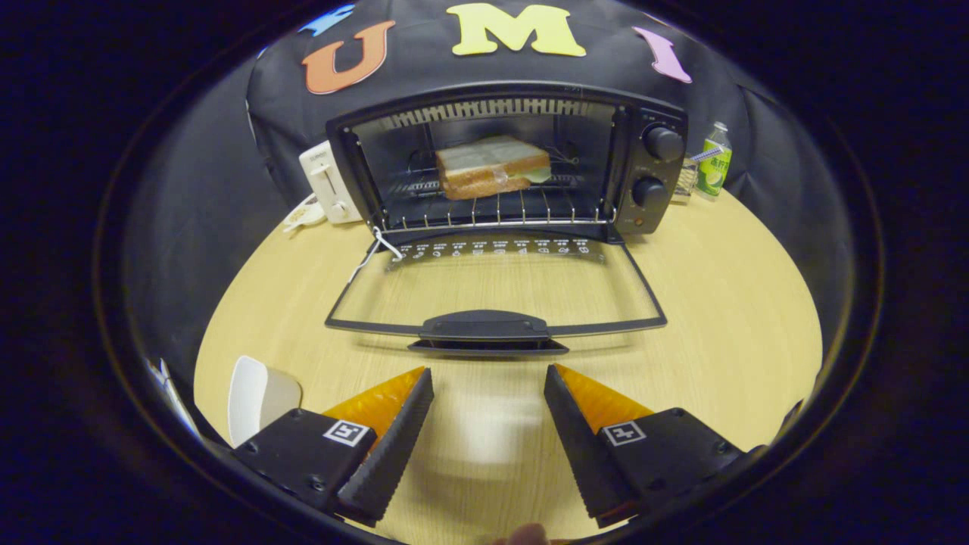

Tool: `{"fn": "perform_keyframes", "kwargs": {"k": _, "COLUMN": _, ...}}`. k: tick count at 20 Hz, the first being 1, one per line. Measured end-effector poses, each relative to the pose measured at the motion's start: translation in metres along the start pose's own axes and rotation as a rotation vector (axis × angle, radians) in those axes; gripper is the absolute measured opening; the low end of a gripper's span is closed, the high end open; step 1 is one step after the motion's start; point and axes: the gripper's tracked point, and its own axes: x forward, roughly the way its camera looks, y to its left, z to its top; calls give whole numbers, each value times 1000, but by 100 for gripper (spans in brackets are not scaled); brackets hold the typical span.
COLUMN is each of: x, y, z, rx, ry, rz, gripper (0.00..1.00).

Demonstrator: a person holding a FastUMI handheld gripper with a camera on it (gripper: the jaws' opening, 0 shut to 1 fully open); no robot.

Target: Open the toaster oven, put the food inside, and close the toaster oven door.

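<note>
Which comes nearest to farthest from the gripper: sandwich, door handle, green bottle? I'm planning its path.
Gripper is open and holds nothing.
1. Door handle, just ahead of the fingers.
2. Sandwich, inside on the oven rack.
3. Green bottle, beyond the oven's right side.

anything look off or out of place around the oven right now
Nothing looks spilled or damaged. The sandwich sits on the rack inside the toaster oven, turned slightly askew. The door lies fully open, flat over the table, with a white string at its left hinge. The gripper is open, its fingers just short of the door handle.
</note>
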Motion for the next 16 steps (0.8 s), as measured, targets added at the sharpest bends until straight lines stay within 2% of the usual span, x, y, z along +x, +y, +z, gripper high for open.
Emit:
{"fn": "perform_keyframes", "kwargs": {"k": 9, "x": 17, "y": -2, "z": 1, "rx": -4, "ry": 13, "rz": -80, "gripper": 96}}
{"fn": "perform_keyframes", "kwargs": {"k": 16, "x": -7, "y": 0, "z": 15, "rx": 3, "ry": 7, "rz": -108, "gripper": 96}}
